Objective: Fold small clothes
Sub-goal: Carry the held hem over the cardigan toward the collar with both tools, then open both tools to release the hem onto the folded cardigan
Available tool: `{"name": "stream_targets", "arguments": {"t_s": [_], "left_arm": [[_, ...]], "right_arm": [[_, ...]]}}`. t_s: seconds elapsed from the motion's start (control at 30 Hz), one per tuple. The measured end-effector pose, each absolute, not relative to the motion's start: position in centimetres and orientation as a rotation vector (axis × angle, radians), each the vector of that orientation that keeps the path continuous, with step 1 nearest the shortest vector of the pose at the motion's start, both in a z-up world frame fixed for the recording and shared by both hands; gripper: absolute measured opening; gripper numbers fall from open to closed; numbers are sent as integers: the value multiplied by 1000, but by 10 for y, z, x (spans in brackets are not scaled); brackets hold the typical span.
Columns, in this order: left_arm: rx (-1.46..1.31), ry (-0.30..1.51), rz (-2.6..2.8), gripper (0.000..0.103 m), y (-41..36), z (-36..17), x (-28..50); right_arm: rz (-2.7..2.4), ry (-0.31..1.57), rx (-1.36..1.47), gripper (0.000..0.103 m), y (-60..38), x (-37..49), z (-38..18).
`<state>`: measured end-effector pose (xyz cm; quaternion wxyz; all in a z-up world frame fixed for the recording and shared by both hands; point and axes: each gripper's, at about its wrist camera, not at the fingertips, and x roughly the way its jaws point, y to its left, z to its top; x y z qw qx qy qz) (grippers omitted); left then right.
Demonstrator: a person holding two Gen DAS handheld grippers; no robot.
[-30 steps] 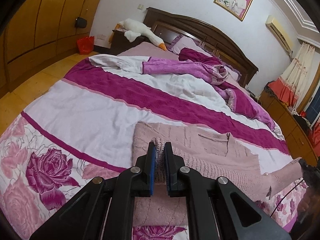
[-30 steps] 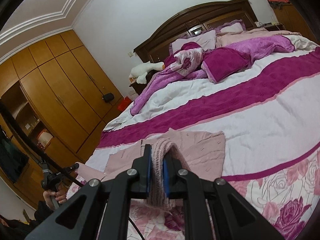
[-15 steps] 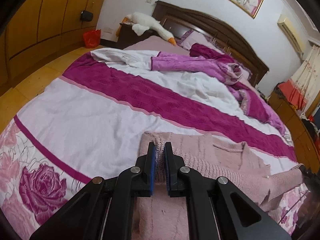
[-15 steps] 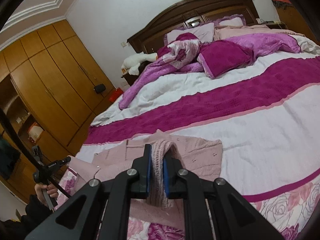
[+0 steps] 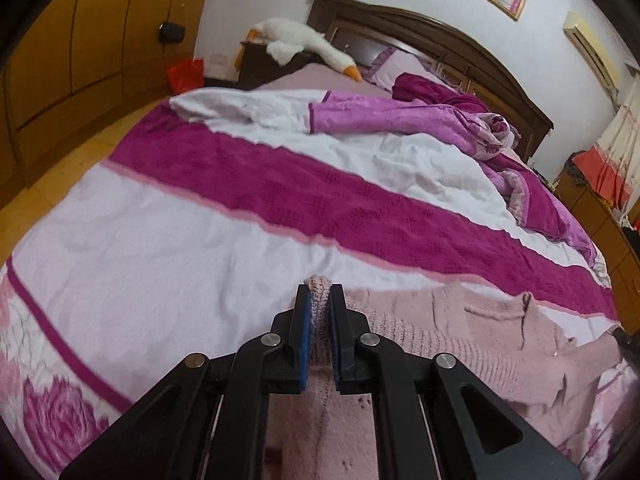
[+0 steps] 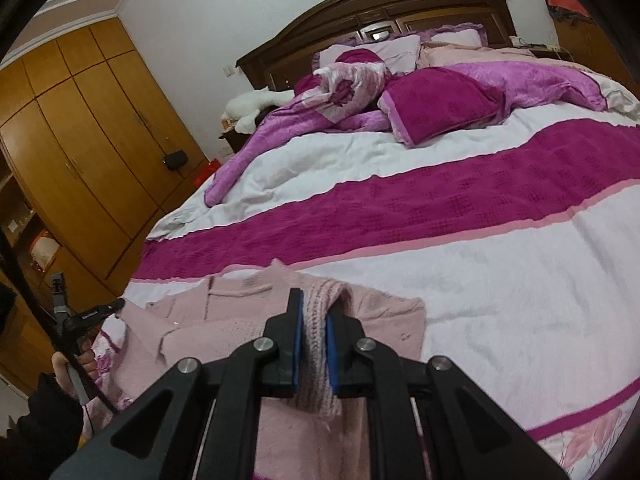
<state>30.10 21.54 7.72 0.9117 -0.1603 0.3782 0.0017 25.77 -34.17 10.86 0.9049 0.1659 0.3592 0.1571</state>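
Observation:
A pale pink knitted sweater lies on the bed's near part; it also shows in the right wrist view. My left gripper is shut on a ribbed corner of the sweater, which pokes out between the blue pads. My right gripper is shut on another ribbed corner, with knit hanging down between the fingers. Both hold their corners just above the spread body of the sweater. The left gripper's tip shows at the sweater's far side in the right wrist view.
The bedspread is white with magenta bands and rose prints. A crumpled purple quilt and pillows lie near the dark headboard. A white plush goose lies at the bedside. Wooden wardrobes stand left.
Both grippers have carried their held sweater corners forward over the sweater, toward the headboard. Less of the sweater shows ahead of the fingers. Both stayed shut.

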Motion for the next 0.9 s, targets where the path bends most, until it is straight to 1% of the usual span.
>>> {"name": "stream_targets", "arguments": {"t_s": [0.33, 0.5, 0.63, 0.7, 0.77, 0.9], "left_arm": [[-182, 789, 50, 0, 199, 58, 328], [-208, 790, 65, 0, 205, 49, 338], [-272, 844, 125, 0, 213, 38, 353], [-258, 856, 133, 0, 209, 36, 358], [-229, 858, 140, 0, 205, 34, 362], [-265, 855, 162, 0, 205, 23, 364]], "right_arm": [[303, 776, 258, 10, -331, 295, 83], [297, 784, 245, 10, -331, 311, 73], [291, 793, 175, 10, -325, 323, 69], [292, 799, 154, 10, -323, 329, 67], [311, 794, 165, 10, -325, 332, 65], [367, 778, 274, 10, -337, 338, 56]]}}
